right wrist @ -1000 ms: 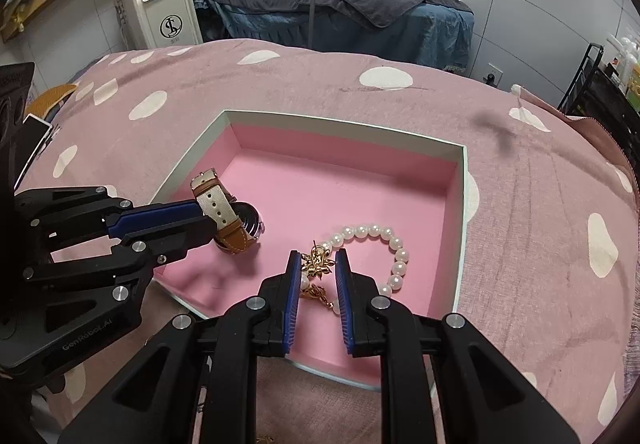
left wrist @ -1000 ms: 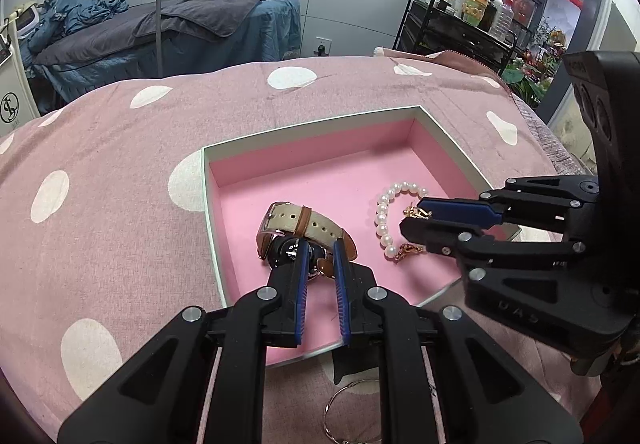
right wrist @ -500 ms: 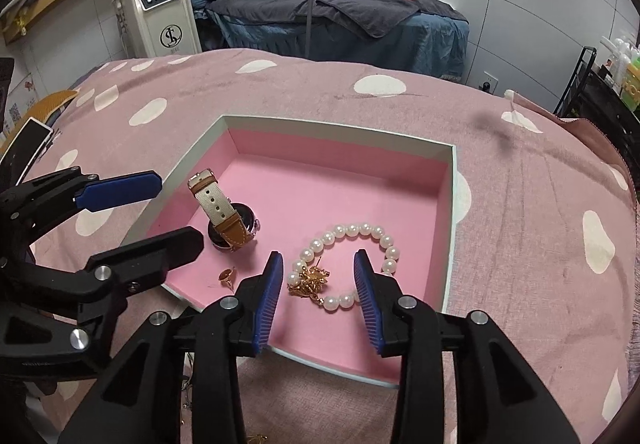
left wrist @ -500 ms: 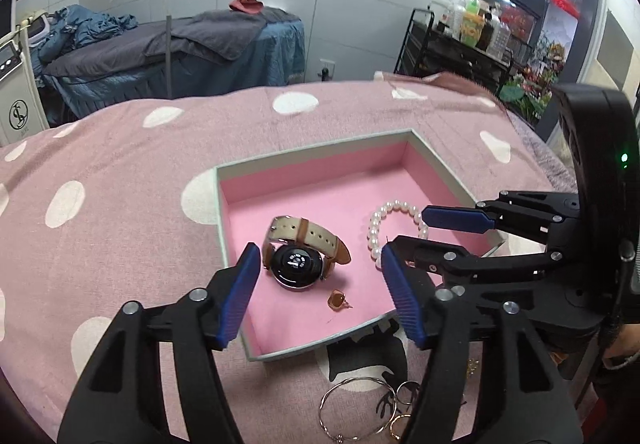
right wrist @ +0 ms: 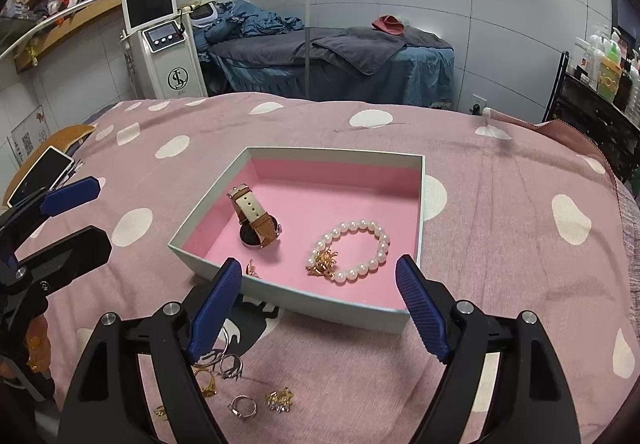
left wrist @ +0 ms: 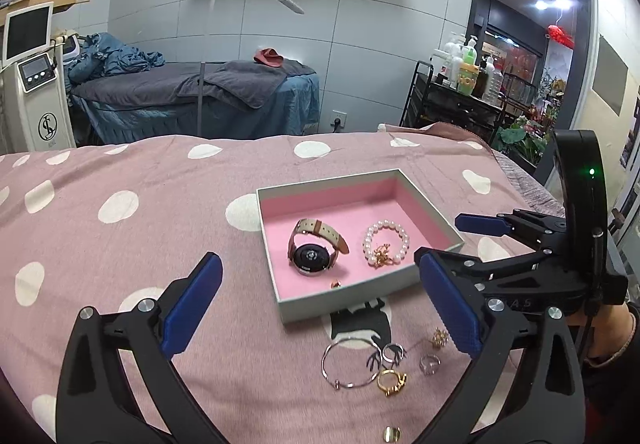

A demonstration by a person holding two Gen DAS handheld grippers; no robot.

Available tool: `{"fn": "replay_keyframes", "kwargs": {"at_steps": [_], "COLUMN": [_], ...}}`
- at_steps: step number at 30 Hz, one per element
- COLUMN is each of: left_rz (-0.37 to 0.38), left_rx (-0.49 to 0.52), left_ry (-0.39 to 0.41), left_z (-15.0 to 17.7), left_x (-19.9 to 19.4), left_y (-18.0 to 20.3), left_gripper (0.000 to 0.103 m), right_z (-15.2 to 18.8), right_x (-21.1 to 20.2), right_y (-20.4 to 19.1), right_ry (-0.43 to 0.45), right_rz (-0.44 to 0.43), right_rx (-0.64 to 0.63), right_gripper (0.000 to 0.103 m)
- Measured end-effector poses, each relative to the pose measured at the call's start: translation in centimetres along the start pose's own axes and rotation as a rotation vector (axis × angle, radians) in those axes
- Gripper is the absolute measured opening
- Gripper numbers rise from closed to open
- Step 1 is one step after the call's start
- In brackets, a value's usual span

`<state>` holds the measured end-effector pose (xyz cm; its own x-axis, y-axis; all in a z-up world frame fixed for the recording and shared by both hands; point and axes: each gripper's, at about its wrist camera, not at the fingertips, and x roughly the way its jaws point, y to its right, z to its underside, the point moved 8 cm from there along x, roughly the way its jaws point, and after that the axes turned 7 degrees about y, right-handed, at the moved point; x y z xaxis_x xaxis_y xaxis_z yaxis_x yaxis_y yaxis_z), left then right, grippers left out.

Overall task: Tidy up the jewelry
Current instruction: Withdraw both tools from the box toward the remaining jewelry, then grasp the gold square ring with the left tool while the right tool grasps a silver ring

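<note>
Pink-lined box (left wrist: 438, 226) holds watch (left wrist: 314, 249) on edge, strap arching away; bracelet (left wrist: 386, 244) flat. Left tongs (left wrist: 320, 300), right tongs (right wrist: 320, 302) spread, empty.

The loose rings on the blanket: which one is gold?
The gold ring, chunky and yellow, nearest the camera beside the big silver bangle; the other rings are silver.

2 wrist fisheyes, near, angled down from bed's near side; both share box (left wrist: 360, 180) (right wrist: 296, 300).
</note>
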<state>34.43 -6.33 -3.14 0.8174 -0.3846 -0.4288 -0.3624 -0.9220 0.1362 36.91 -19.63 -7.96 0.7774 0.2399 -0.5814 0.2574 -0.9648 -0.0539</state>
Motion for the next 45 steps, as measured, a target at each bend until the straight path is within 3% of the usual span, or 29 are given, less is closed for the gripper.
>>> {"fn": "replay_keyframes", "kwargs": {"at_steps": [17, 35, 45], "left_rz": [-0.024, 0.056, 0.105], "left_rx": [0.034, 0.102, 0.150], "left_ry": [-0.051, -0.125, -0.205], "left_z": [6.0, 11.9, 14.1], "left_x": [-3.3, -4.4, -2.9], "left_y": [1.3, 4.0, 6.1], "left_gripper": [0.097, 0.096, 0.053], "right_z": [4.4, 8.8, 10.2], "right_x": [-4.1, -5.4, -5.8], "right_y": [0.4, 0.2, -0.3], "right_ry": [0.010, -0.038, -0.053], "right_rz": [0.012, 0.020, 0.019], "right_rx": [0.065, 0.052, 0.017], "right_gripper": [0.083, 0.083, 0.083]}}
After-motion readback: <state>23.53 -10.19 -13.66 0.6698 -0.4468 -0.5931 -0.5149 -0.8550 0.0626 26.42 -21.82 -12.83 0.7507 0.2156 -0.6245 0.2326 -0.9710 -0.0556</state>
